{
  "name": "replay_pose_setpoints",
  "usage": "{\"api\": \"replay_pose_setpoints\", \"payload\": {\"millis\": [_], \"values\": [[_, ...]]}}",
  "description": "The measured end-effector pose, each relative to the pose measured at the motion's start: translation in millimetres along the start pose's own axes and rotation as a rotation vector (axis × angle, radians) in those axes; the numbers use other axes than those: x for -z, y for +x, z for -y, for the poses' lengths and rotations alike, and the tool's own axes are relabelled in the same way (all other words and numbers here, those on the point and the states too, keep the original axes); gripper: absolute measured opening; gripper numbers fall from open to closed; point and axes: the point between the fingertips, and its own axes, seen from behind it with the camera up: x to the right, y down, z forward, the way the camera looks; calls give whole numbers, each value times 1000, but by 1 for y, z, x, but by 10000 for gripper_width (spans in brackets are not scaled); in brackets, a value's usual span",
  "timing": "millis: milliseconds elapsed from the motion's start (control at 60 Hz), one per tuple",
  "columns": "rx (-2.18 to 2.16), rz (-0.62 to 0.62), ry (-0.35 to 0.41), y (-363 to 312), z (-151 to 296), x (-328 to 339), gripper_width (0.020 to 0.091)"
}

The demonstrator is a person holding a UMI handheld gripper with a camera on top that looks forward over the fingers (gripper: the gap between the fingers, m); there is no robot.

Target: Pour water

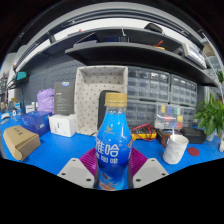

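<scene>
The tool [113,172] grasps a blue plastic bottle [113,145] with a yellow cap [116,99], both fingers [78,171] pressed against its sides, the bottle upright between them. Beyond lies a blue desk [60,150]. A white cup [175,149] stands to the right of the bottle, near a green plant [211,113]. To the left sit a white box [63,124] and a brown box [20,141].

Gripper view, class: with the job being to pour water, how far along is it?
Done: the gripper has closed both fingers on the blue plastic drink bottle with the yellow cap, held upright. In hand: carrying it above the blue table. Left: the cap looks to be on, no tilt has begun, and the white cup beyond the fingers may be the target.
</scene>
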Motion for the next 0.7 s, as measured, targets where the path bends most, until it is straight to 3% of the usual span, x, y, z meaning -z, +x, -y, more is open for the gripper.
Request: {"api": "replay_pose_setpoints", "payload": {"millis": [150, 350, 700], "values": [[-22, 19, 5, -1, 0, -3, 385], [-124, 60, -84, 0, 1, -8, 384], [-844, 117, -156, 45, 45, -52, 386]]}}
